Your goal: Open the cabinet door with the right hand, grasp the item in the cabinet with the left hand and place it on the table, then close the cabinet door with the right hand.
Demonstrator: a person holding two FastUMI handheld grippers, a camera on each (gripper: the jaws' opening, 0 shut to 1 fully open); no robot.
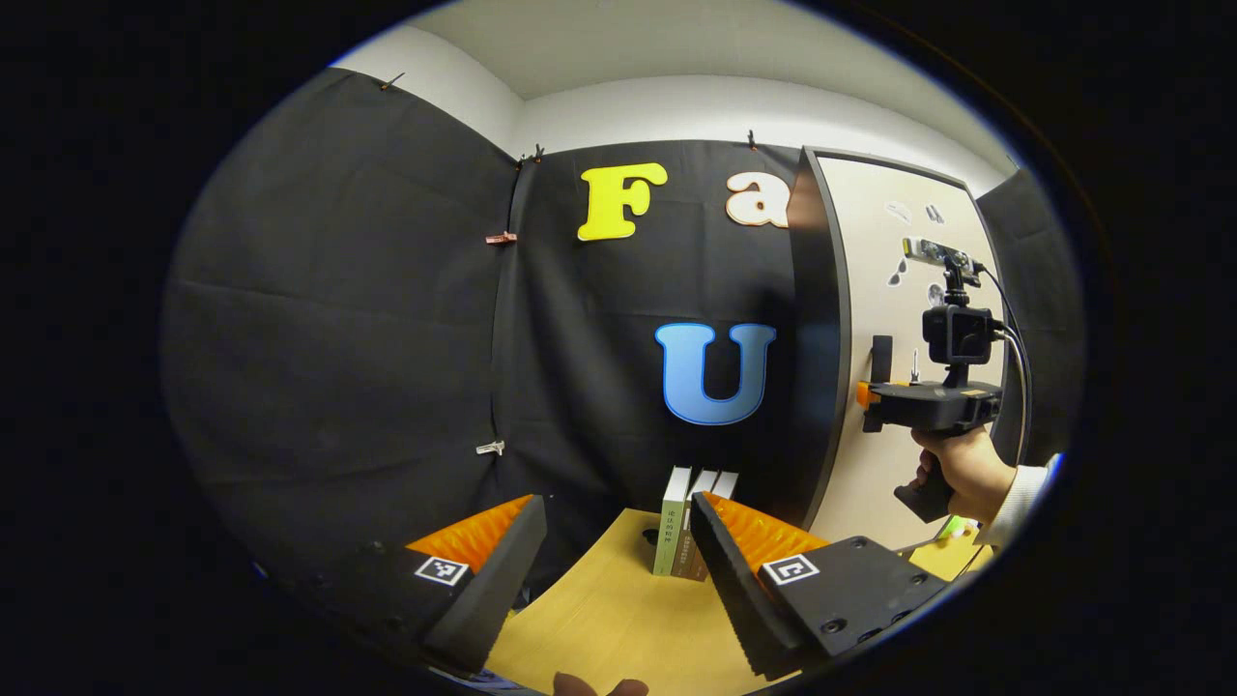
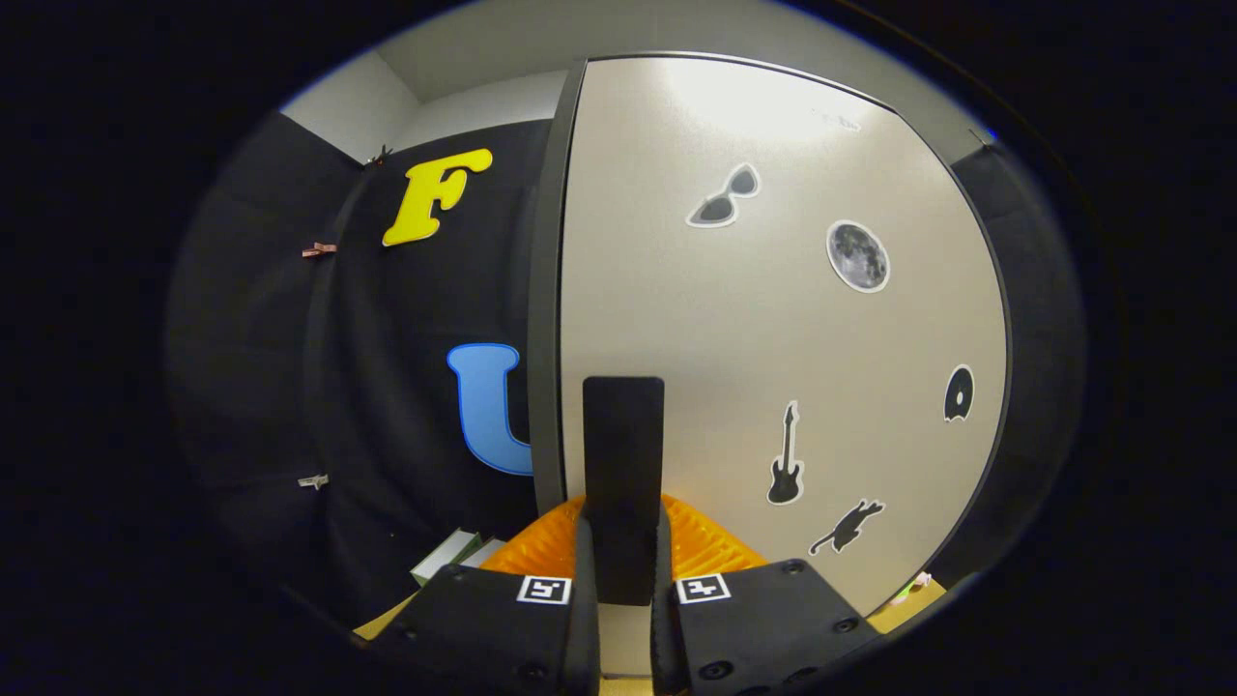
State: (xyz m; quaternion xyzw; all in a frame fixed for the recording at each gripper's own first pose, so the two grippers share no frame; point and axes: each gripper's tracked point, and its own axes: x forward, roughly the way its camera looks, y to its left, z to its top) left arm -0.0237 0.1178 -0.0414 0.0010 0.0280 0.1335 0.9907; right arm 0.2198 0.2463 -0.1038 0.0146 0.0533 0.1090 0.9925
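In the left gripper view, my left gripper (image 1: 614, 570) hangs over the wooden table (image 1: 618, 628) with its fingers spread wide and nothing between them. Ahead, between the fingertips, a few books (image 1: 688, 522) stand upright on the table against the black cloth, spines toward me, long axes vertical. To the right stands the cabinet door (image 1: 884, 290), pale with a dark edge, taller than it is wide. My right gripper (image 1: 875, 387) is up against its face by the dark handle (image 1: 881, 356), with my hand (image 1: 962, 469) on the grip below. I cannot tell from here whether the door is ajar, and the item inside is hidden.

In the right gripper view, the door (image 2: 773, 319) stands upright straight ahead with stickers on it. Its handle (image 2: 623, 464) is a dark bar with its long axis vertical. My right gripper (image 2: 623, 570) is clenched on it, one finger pressing either side of the bar's lower end.
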